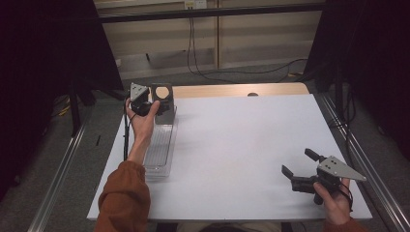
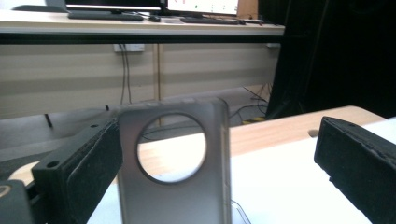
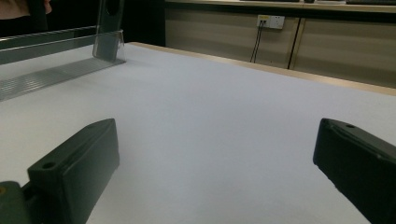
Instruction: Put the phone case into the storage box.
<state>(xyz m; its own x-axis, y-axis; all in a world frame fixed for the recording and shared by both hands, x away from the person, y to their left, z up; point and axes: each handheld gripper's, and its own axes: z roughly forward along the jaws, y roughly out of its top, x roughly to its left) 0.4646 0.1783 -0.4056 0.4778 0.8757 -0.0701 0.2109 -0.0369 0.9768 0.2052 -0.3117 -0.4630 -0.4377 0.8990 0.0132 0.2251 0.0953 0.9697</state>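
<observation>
Spread wide, the left gripper (image 2: pixel 219 158) has its jaws released around an upright grey metal plate with a round hole (image 2: pixel 175 168), standing at 12 o'clock, touching neither pad clearly. It rises from a clear ribbed plastic tray (image 1: pixel 162 145). Far at 4 o'clock, the right gripper (image 1: pixel 296 169) idles open.

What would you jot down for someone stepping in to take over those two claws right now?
Left claw: open at the table's far left, its jaws either side of the upright metal plate with a round hole, which lies close to one jaw; contact cannot be told.
Right claw: open and empty, low over the white table near the right front corner.
The plate stands at the far end of the clear plastic tray.
Done: left claw is lined up on the plate.
Left: probably close on the plate and move it; the right claw has no part so far.
</observation>
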